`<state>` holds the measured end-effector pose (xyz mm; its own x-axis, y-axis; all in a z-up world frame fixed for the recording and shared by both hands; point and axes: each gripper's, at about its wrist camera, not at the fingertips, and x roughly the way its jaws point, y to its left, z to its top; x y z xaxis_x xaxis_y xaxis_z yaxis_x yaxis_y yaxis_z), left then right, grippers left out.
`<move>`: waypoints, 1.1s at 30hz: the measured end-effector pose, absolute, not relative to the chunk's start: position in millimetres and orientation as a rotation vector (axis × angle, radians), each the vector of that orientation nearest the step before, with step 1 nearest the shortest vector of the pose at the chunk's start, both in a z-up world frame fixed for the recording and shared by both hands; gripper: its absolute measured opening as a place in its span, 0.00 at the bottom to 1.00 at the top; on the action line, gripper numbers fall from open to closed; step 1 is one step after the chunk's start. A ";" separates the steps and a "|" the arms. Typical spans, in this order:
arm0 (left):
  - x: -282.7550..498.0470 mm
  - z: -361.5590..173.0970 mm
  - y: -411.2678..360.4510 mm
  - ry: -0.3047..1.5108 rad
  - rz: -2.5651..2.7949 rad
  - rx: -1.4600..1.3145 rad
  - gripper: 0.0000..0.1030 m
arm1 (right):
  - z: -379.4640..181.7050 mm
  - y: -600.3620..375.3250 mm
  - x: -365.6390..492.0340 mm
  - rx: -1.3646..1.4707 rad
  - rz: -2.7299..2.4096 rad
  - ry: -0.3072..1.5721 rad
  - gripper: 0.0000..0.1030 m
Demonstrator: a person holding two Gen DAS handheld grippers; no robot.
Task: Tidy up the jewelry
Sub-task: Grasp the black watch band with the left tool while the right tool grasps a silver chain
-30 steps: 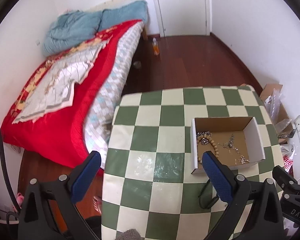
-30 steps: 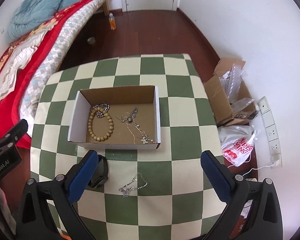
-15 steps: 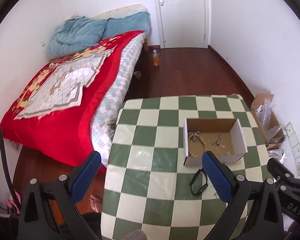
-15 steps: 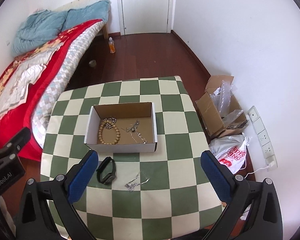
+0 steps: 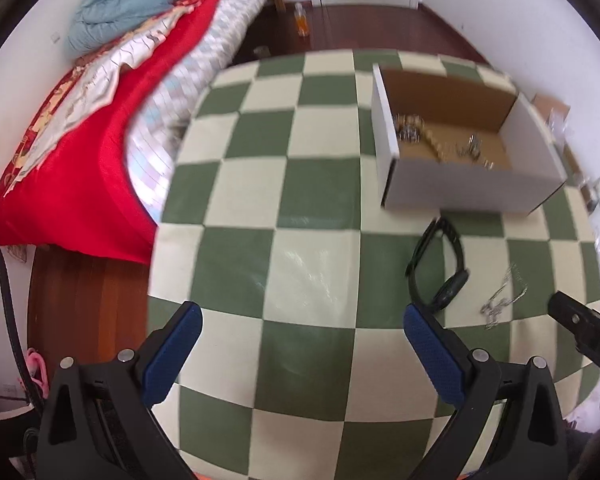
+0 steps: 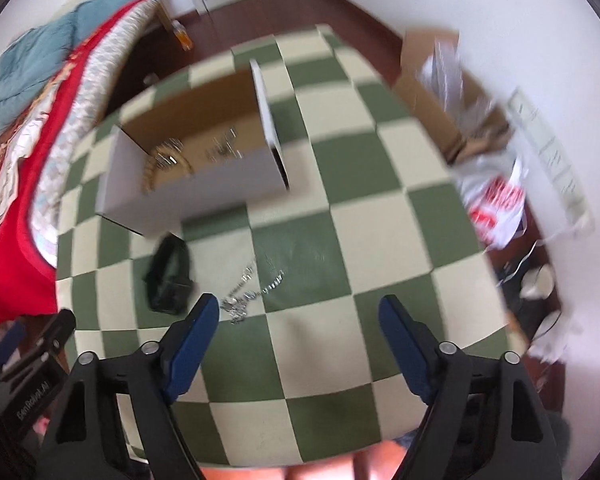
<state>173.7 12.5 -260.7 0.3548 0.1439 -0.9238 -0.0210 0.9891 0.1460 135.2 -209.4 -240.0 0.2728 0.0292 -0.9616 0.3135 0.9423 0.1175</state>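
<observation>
Two grippers over a green-and-cream checkered table (image 5: 300, 184), both with jaws spread wide and holding nothing: left gripper (image 5: 300, 344) above bare squares at the near edge, right gripper (image 6: 300, 332) low over the cloth with its left blue fingertip (image 6: 204, 316) just beside the loose chain

One open white cardboard box (image 5: 460, 184) toward the far side of the table – brown inside, holding one wooden bead bracelet (image 6: 152, 168) and a blurred tangle of silver pieces (image 6: 224, 148), number not readable

Two items on the table outside the box: one black wristband (image 5: 436, 268) just in front of the box's near wall, long axis running from the box toward the near edge, thick module end nearest the grippers; one silver chain (image 6: 252, 288) just beside it on the right, apart from it, strung out along much the same line – bunched at the near end

Off the table: one red-covered bed (image 5: 80, 152), one orange bottle (image 5: 302, 24) on the wood floor, one brown carton (image 6: 448, 92), one white-and-red plastic bag (image 6: 496, 200)
</observation>
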 end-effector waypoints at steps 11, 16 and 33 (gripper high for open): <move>179.6 -296.3 5.5 1.254 0.117 0.172 0.99 | -301.9 -167.6 158.0 0.239 -0.168 1.307 0.73; 175.5 -293.8 5.0 1.256 0.085 0.166 1.00 | -301.6 -156.5 152.1 0.123 -0.162 1.273 0.05; 189.3 -281.9 -67.6 1.254 -0.224 0.218 0.81 | -302.4 -254.3 123.1 0.363 -0.197 1.356 0.05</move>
